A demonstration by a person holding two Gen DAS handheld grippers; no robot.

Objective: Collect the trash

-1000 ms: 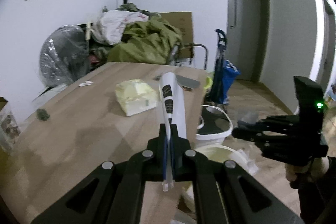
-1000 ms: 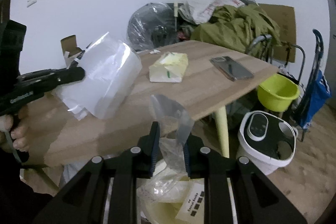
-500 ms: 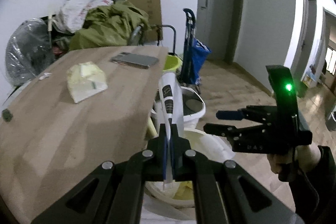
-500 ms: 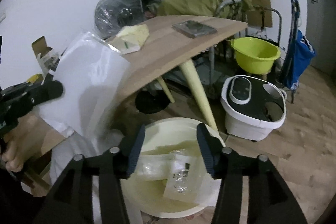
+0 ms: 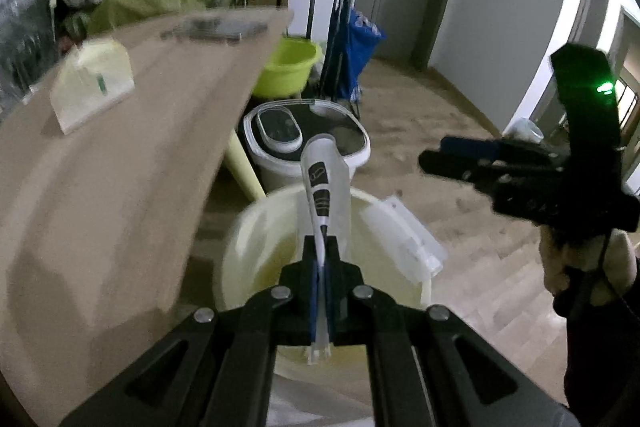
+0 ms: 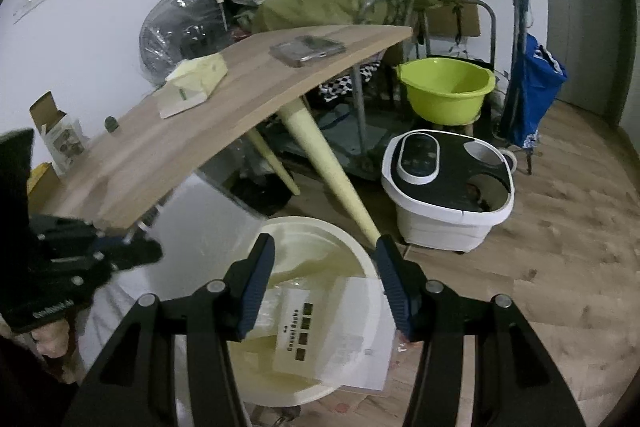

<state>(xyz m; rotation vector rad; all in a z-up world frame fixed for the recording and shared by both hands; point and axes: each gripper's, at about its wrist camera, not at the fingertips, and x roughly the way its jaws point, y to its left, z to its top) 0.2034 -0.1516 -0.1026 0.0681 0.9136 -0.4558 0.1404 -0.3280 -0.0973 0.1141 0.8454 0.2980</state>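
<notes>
1. Here, a clear plastic wrapper (image 5: pixel 325 183) with dark printed marks stands up from the left tool (image 5: pixel 321 291), whose jaws are clenched on its lower edge.
2. The wrapper hangs directly over a cream bucket (image 5: pixel 248 239) on the wooden floor (image 5: pixel 472 251), just beside the edge of the bench (image 5: pixel 120 187).
3. In the right wrist view, flat plastic packets (image 6: pixel 320 331), one with printed squares, lie inside the bucket (image 6: pixel 320 231) and reach over its near rim.
4. The right tool (image 6: pixel 326 283) is released, its blue-padded fingers (image 6: pixel 256 287) spread wide above the bucket with nothing between them.
5. In the left wrist view the right tool (image 5: pixel 448 157) sits off to the side, gripped by a hand (image 5: pixel 580 267).
6. On the bench lie a pale yellow tissue pack (image 6: pixel 192 87) and a phone (image 6: pixel 306 47).
7. Past the bucket stand a white and black foot bath (image 6: pixel 448 183), a green basin (image 6: pixel 446 89) and a blue trolley bag (image 6: pixel 532 83).
</notes>
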